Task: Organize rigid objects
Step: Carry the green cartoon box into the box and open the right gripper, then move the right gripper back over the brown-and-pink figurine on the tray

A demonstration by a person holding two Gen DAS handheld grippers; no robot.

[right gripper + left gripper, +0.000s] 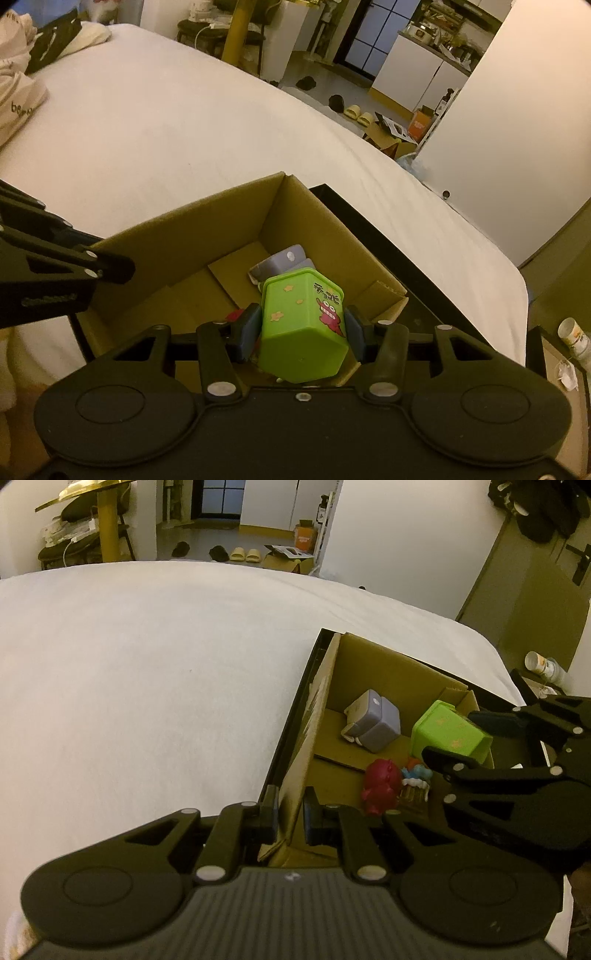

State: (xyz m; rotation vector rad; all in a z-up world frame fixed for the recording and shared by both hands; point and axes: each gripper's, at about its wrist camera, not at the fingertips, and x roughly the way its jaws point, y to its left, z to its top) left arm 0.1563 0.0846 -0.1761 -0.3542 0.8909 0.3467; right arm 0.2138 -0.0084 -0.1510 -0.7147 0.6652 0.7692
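The green container (303, 328) is gripped between the right gripper (301, 332) fingers above the cardboard box (184, 229), not yet released; the box wall is pinched by the left gripper (290, 812); three toys are already inside.

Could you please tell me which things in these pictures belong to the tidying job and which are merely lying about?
Part of the job:
cardboard box, its wall gripped by the left gripper
green container, held by the right gripper over the box
grey toy, in the box
red toy, in the box

Lying about:
slippers
white bag
bottle
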